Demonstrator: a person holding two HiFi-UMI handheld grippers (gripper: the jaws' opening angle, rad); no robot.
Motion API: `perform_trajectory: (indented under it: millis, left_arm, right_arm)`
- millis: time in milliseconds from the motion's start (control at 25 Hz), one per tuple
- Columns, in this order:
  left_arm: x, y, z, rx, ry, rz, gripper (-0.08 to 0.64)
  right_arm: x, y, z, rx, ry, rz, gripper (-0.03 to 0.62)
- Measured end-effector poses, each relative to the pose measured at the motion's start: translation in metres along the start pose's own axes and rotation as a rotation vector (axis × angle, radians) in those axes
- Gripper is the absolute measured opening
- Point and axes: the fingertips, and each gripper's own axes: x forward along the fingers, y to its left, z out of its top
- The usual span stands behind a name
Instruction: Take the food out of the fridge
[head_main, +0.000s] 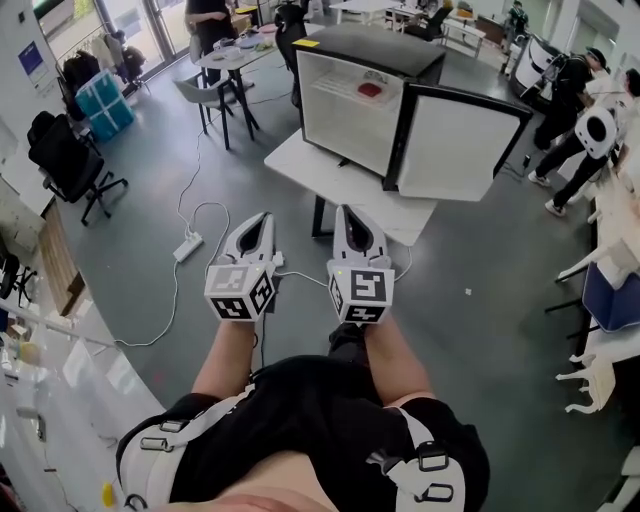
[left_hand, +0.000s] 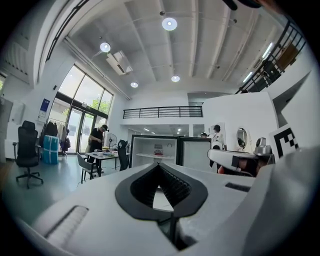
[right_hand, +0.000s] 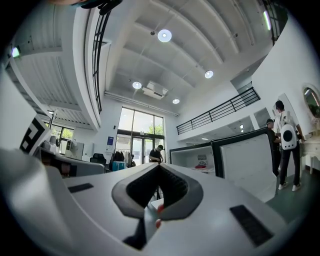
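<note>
A small black fridge (head_main: 372, 45) stands on a white table (head_main: 300, 168) ahead of me, its door (head_main: 455, 145) swung open to the right. On its upper shelf lies a red food item (head_main: 371, 90). It also shows as the red food (left_hand: 158, 152) in the left gripper view and the red food (right_hand: 201, 165) in the right gripper view. My left gripper (head_main: 266, 217) and right gripper (head_main: 350, 211) are held side by side, well short of the table, pointing at the fridge. Both have their jaws together with nothing between them, seen as left gripper (left_hand: 159, 165) and right gripper (right_hand: 159, 165).
A power strip (head_main: 187, 247) and white cable lie on the grey floor left of the grippers. A black office chair (head_main: 70, 160) stands at the left. A person (head_main: 210, 20) works at a table behind the fridge. People (head_main: 585, 120) and white furniture are at the right.
</note>
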Motion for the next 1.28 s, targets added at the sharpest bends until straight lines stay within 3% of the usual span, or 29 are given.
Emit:
perform_trajectory:
  millis: [480,1040,1280]
  left_arm:
    - [0.14,0.022,0.007,0.014,0.011,-0.032,0.003]
    - [0.321,0.013,0.024,0.059,0.009,-0.12,0.003]
    - [0.368,0.022,0.018,0.13,0.006,-0.168,0.003]
  right_arm:
    - [0.117,-0.078,-0.01,-0.026,0.0,-0.038,0.006]
    - [0.235,-0.177,-0.021,-0.027,0.004,-0.074,0.006]
    - [0.266,-0.198,-0.036,-0.033,0.032,-0.12,0.006]
